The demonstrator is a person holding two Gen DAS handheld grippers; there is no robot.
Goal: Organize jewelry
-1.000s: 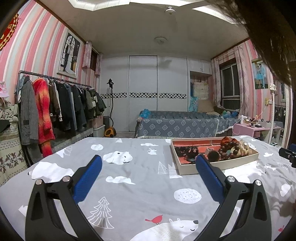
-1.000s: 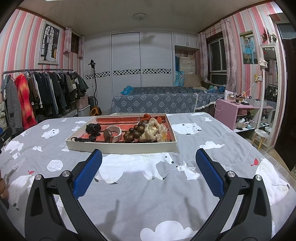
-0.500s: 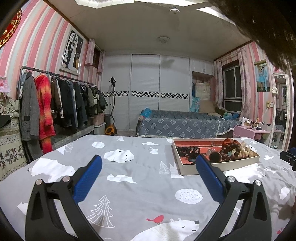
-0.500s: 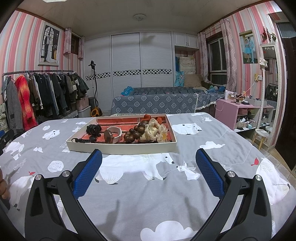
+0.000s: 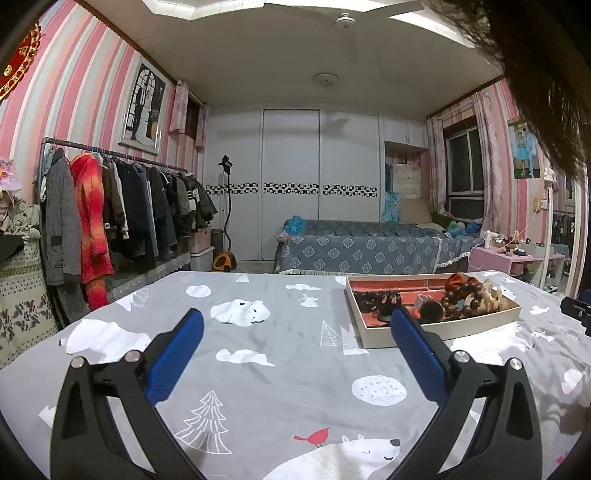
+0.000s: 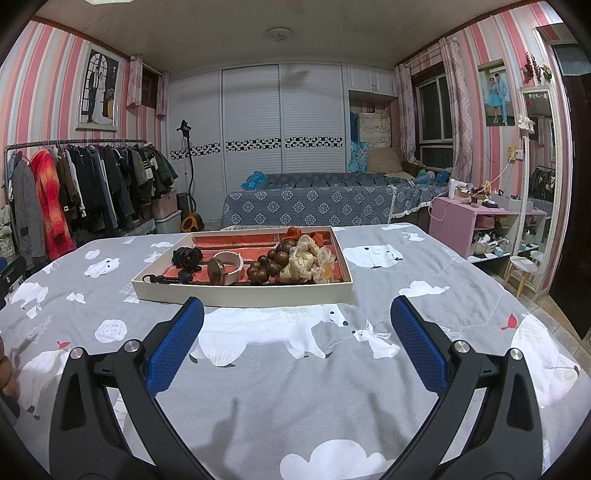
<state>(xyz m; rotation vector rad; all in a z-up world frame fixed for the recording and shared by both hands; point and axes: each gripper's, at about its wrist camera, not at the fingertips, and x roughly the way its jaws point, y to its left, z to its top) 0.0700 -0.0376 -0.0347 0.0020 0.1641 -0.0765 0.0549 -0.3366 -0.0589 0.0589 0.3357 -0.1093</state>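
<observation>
Pink-and-white striped walls (image 6: 48,74). White sliding wardrobe (image 6: 280,147) along far wall, patterned band across doors. Clothes rack (image 5: 110,206) at left, full of coats. Blue patterned daybed (image 6: 314,199) below wardrobe. Curtained window (image 6: 432,110) at right; pink shelf (image 6: 465,221) beneath. Framed wedding photo (image 5: 142,107) on left wall. Ceiling lamp (image 6: 277,35) unlit-looking.

No writing, label, brand or number can be read in either view. The red and gold hanging ornament (image 5: 20,61) at the upper left edge of the left wrist view bears gold shapes, but they are cut off and too blurred to make out.
</observation>
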